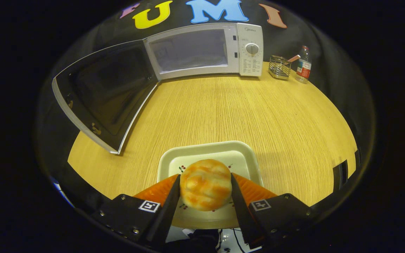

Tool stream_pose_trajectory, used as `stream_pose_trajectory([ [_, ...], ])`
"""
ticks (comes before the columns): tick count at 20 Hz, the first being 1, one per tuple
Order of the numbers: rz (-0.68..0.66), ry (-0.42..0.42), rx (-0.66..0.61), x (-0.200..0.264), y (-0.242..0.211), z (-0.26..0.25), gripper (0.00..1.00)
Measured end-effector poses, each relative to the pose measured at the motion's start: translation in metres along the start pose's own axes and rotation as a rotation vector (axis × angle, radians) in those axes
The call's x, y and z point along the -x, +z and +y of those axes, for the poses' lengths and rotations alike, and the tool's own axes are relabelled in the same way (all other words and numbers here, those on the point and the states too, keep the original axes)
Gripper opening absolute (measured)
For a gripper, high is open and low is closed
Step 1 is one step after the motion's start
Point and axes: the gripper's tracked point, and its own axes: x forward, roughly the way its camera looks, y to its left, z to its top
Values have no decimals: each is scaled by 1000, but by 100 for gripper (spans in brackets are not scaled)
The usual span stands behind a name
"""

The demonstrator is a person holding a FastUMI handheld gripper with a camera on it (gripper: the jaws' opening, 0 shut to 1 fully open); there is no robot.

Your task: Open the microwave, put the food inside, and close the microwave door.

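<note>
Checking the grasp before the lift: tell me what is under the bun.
The bun, with the gripper shut on it, sits over a white plate with small cherry prints on the wooden table. The plate's middle is covered by the bun.

one microwave (206, 49), one bun (206, 184), one plate (207, 149), one bottle (303, 65)

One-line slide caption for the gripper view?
Gripper shut on a bread roll over its plate; microwave beyond, door swung open.
</note>
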Motion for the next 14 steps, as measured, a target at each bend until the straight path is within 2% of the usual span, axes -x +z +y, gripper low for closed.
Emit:
stream_pose_trajectory([
  [2,-54,20,-14,7,11,6,69],
  [6,-123,33,-47,15,44,9,69],
  [11,-228,84,-135,24,106,18,69],
  [14,-298,103,-142,27,146,21,69],
])
